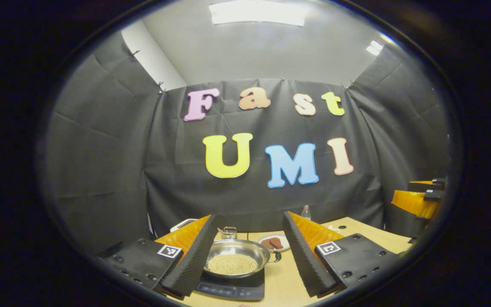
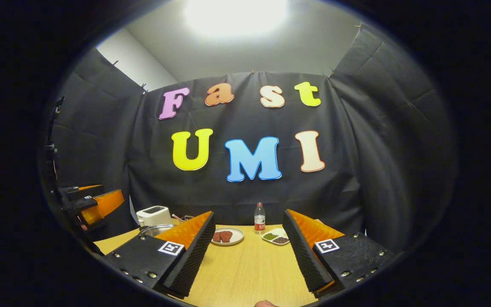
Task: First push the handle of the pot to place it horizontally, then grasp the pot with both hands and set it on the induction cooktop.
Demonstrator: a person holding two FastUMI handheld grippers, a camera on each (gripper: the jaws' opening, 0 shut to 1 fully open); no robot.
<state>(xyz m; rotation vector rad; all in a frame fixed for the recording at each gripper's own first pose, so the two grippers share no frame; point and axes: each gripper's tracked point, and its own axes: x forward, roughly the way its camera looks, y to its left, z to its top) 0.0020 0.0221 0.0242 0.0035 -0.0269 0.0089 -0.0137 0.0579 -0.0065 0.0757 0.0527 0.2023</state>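
In the left gripper view a steel pot (image 1: pixel 236 256) holding pale beans sits on the black induction cooktop (image 1: pixel 232 291) near the table's front. A short dark handle (image 1: pixel 276 257) sticks out of the pot's right side. My left gripper (image 1: pixel 249 218) hovers above and behind the pot, open, with nothing between its fingers. In the right gripper view my right gripper (image 2: pixel 247 214) is open over bare table, and the pot's rim (image 2: pixel 154 230) peeks out at the left behind its left finger. Each gripper also appears in the other's view, raised: right gripper (image 1: pixel 420 198), left gripper (image 2: pixel 92 202).
Behind the pot are a glass jar (image 1: pixel 229 232), a plate of brown meat pieces (image 2: pixel 226 236), a water bottle (image 2: pixel 259 218) and a white two-part dish (image 2: pixel 276 237). A white toaster (image 2: pixel 154 215) stands at the back left. The wooden table (image 2: pixel 245 273) ends at the black wall.
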